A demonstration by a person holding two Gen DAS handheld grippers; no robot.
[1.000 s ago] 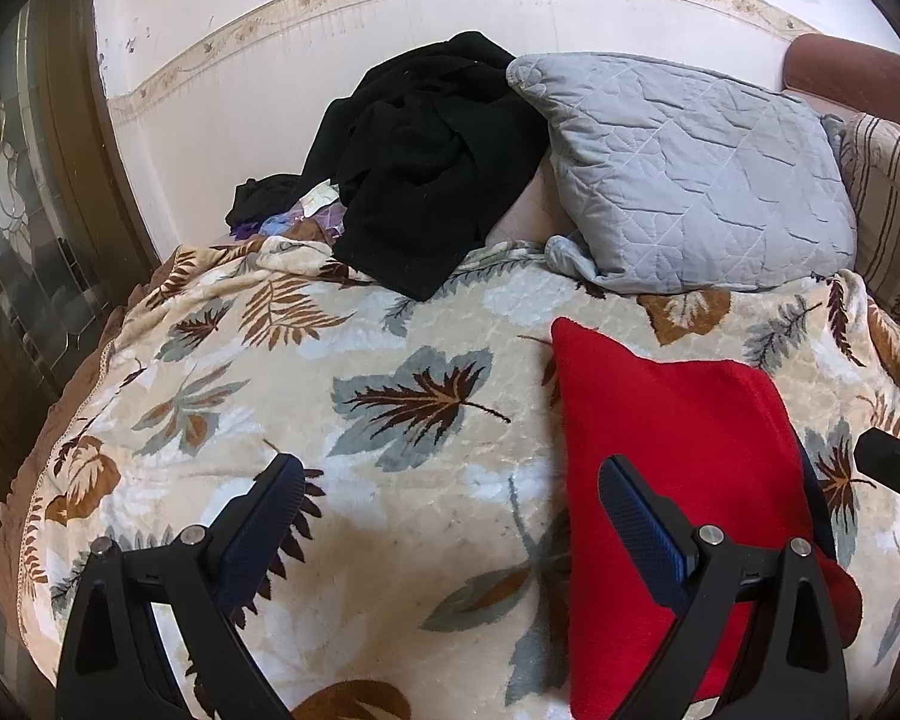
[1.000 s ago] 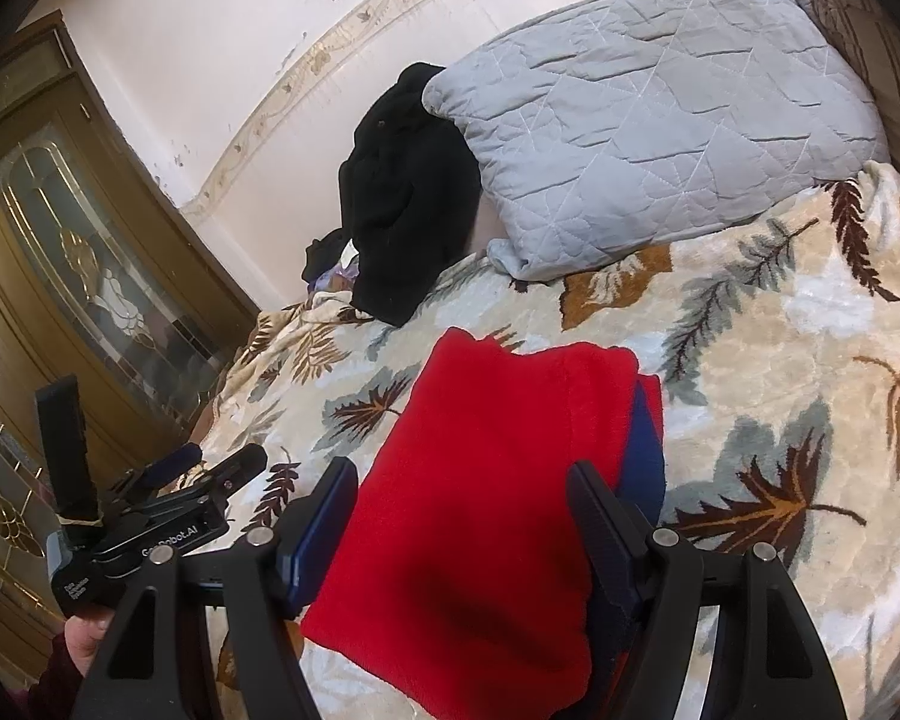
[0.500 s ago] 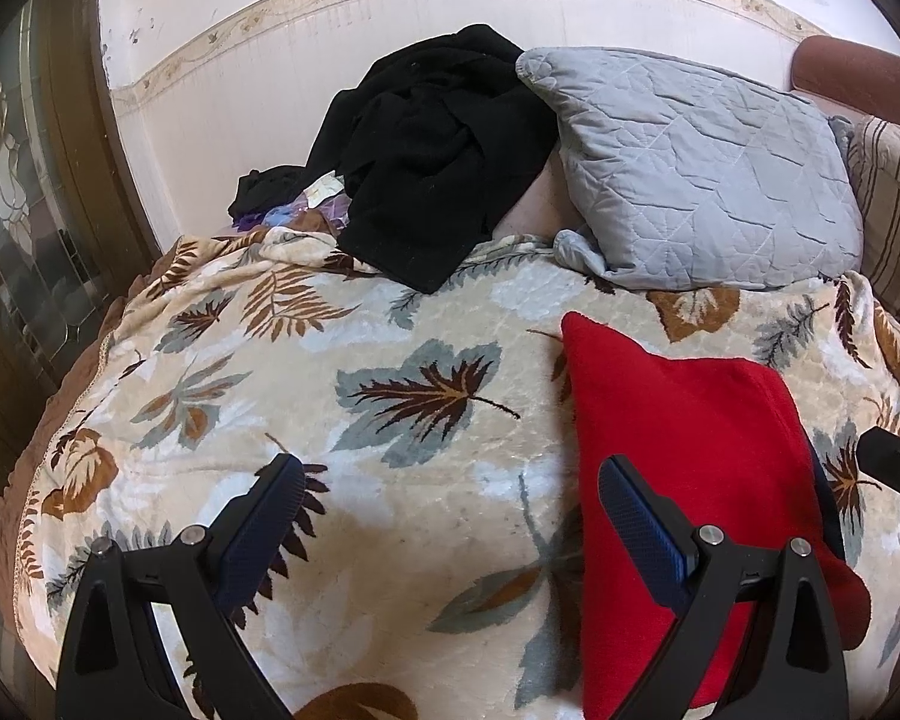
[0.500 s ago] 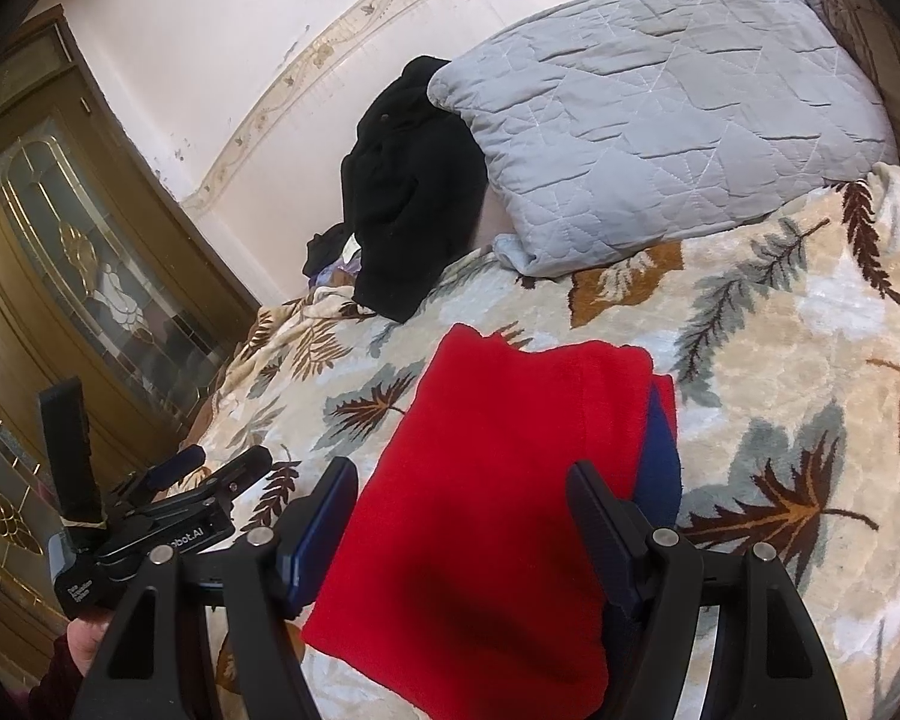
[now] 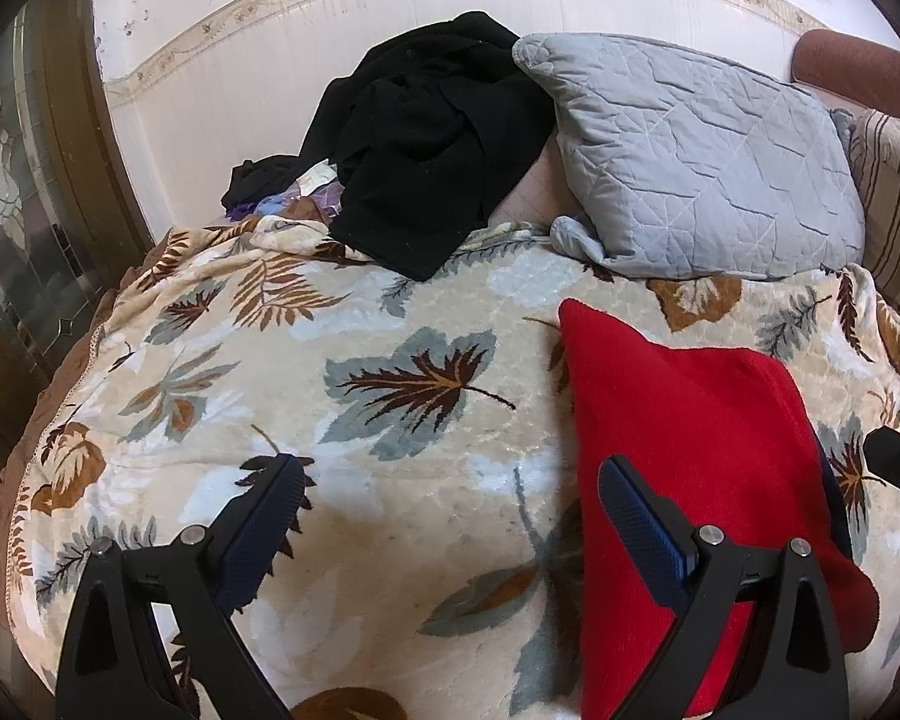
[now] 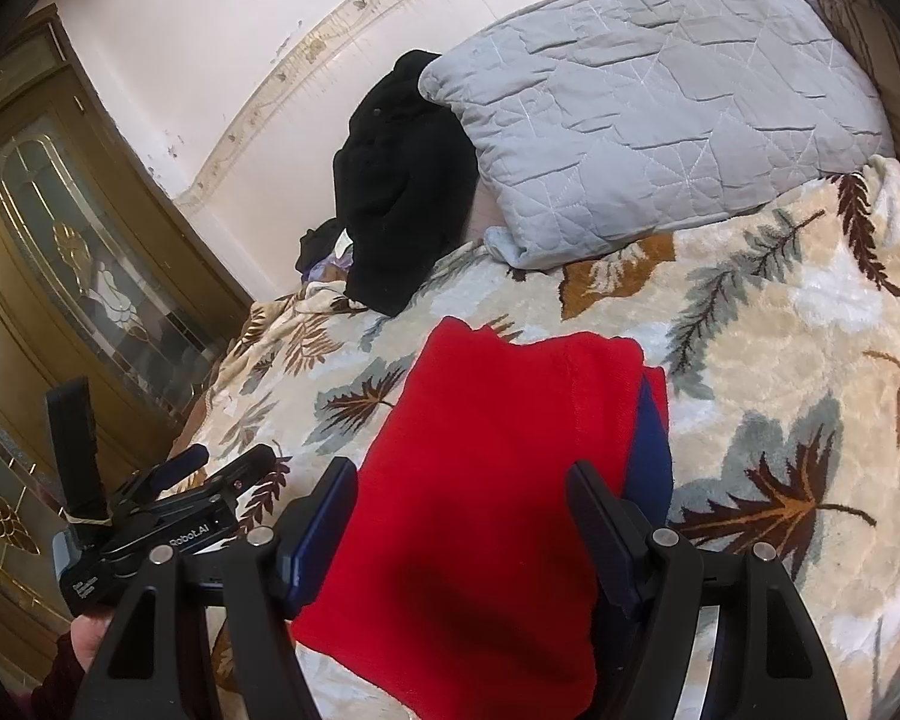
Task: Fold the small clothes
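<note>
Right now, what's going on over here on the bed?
A person is folding small clothes on a bed, with a two-finger gripper in each hand. A red garment with a blue edge lies folded flat on the leaf-patterned blanket. Both the left gripper and the right gripper are open and hold nothing; the right one hovers over the red piece. A black garment and a grey pillow sit by the wall.

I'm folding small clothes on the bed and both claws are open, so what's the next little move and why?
Probably lower the right claw onto the near edge of the red garment. It lies flat on the leaf blanket, blue layer peeking out along one side, and neither claw grips it; the left claw hovers beside it.
</note>
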